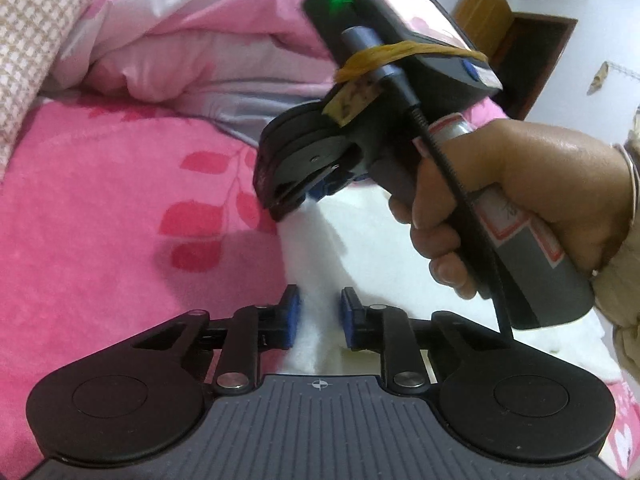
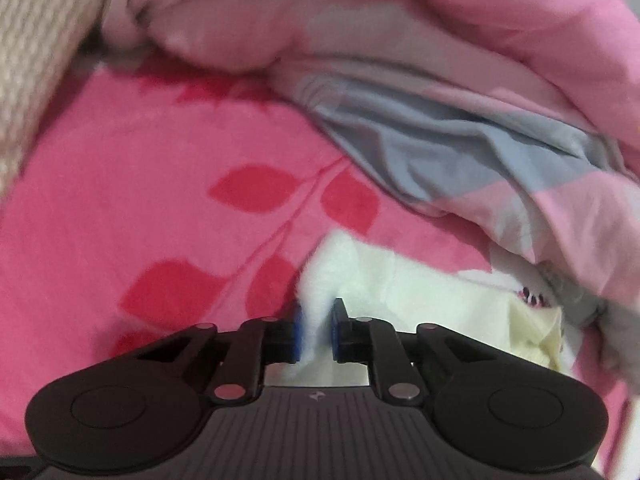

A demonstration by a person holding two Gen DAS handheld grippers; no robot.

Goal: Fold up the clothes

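White garment (image 1: 316,240) on the pink bedsheet (image 1: 100,208) is pinched along one edge by left gripper (image 1: 318,322) and right gripper (image 2: 318,334), jaws nearly closed on it, apparently ready to lift for a fold

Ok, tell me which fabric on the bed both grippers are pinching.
The white fleecy garment, caught by left gripper and right gripper; the pink leaf-print sheet and rumpled quilt lie untouched.

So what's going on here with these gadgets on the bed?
A person is folding clothes using two hand-held claws instead of bare hands. A fluffy white garment lies on a pink leaf-print bedsheet. The left claw has its blue pads closed on a ridge of the white fabric. The right claw, held in the person's hand, pinches the same garment at another spot along its edge. A bunched pink and grey quilt sits behind. The fold itself does not look made yet.
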